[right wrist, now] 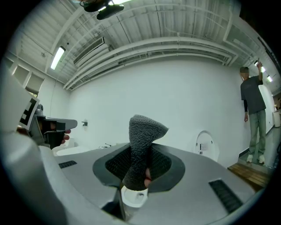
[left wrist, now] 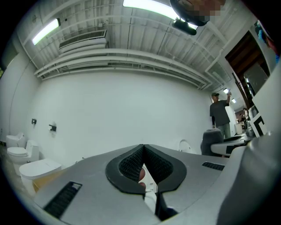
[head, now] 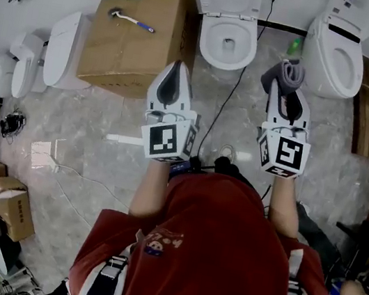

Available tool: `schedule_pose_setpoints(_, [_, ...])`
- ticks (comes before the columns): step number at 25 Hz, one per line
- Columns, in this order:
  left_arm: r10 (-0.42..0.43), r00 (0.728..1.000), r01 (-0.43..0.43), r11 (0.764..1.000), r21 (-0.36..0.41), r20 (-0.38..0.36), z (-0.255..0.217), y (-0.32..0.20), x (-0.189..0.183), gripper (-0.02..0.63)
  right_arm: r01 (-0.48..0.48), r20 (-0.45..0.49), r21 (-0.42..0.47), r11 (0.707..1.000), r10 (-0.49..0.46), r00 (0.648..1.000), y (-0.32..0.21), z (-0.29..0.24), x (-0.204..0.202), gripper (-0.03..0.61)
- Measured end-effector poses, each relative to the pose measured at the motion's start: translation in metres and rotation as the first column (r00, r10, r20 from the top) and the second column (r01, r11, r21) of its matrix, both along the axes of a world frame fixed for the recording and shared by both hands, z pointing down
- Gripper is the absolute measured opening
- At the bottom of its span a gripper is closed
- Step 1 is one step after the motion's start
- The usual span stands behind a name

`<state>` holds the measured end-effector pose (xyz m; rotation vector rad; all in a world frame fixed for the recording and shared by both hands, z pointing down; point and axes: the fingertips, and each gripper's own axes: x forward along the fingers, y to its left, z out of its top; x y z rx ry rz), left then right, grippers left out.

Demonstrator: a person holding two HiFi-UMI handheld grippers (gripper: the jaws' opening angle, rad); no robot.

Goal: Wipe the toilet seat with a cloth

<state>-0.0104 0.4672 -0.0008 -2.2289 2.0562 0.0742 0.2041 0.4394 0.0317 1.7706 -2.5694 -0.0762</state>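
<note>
Left tool (head: 175,70) shut, empty; right tool (head: 288,89) clamps grey cloth (head: 289,73). Open toilet (head: 206,44) ahead between them; cardboard box (head: 124,48) beside left tool.

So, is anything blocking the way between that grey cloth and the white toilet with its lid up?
Nothing visible does. The grey fluffy cloth, clamped in the right gripper's jaws, faces only marble floor up to the white toilet. A thin black cable lies flat on that floor; the brown cardboard box stands off to the left.
</note>
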Motion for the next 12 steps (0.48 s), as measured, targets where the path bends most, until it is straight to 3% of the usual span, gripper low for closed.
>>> schedule_pose_setpoints(12, [-0.013, 1.000, 0.013, 1.000, -0.007, -0.001, 0.002, -0.087, 0.021, 0.012, 0.035, -0.042, -0.031, 0.999, -0.037, 0.998, -0.086, 0.011, 0.009, 0.092])
